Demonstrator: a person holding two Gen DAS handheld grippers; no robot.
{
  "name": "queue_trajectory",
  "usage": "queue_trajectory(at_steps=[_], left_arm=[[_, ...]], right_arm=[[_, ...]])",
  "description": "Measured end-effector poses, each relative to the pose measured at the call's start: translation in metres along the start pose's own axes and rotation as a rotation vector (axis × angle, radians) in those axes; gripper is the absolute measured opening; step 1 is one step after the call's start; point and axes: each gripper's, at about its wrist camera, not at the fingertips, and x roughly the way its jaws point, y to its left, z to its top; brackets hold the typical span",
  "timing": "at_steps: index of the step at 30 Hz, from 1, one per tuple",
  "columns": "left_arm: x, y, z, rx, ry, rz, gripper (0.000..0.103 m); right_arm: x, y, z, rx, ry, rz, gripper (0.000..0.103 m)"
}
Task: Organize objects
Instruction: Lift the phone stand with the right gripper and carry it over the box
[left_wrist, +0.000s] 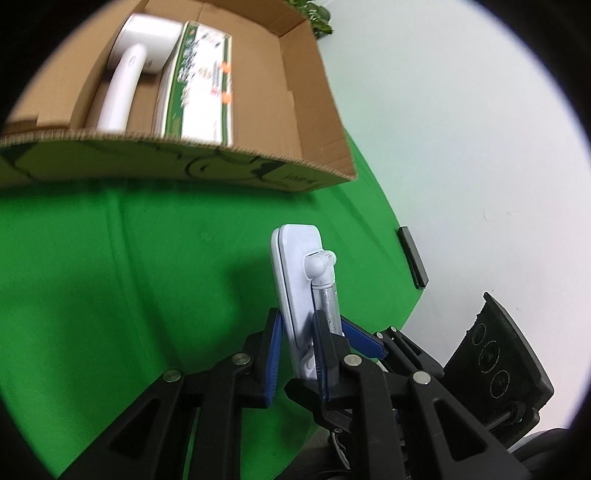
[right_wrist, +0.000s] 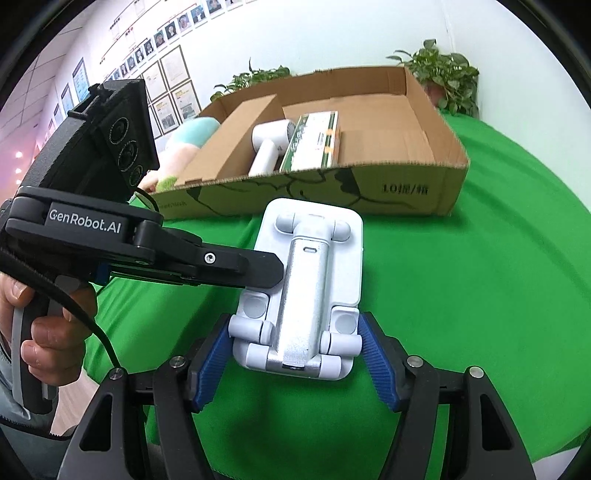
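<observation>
A white folding phone stand (right_wrist: 306, 291) with a silver arm is held above the green cloth, in front of an open cardboard box (right_wrist: 406, 195). My right gripper (right_wrist: 295, 354) is shut on the stand's near end, a blue pad on each side. My left gripper (right_wrist: 258, 273) comes in from the left and grips the stand's left edge; in the left wrist view it (left_wrist: 295, 350) is shut on the stand (left_wrist: 299, 280), seen edge-on. The box (left_wrist: 221, 162) holds a white handheld device (left_wrist: 122, 88) and a green-and-white carton (left_wrist: 199, 85).
The green cloth (right_wrist: 480, 295) covers the table. A pastel plush toy (right_wrist: 184, 144) lies left of the box. Potted plants (right_wrist: 443, 74) stand behind it against the white wall. A small black bar (left_wrist: 413, 258) sits at the cloth's right edge.
</observation>
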Motion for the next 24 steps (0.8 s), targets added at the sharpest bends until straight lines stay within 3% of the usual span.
queue_trajectory(at_steps=[17, 24], left_arm=[[-0.072, -0.039, 0.043, 0.162, -0.129, 0.046, 0.014], [-0.062, -0.066, 0.073, 0.21, -0.169, 0.07, 0.013]], right_arm=[[-0.023, 0.004, 0.064, -0.071, -0.135, -0.04, 0.065], [-0.024, -0.001, 0.1, -0.072, -0.173, -0.036, 0.064]])
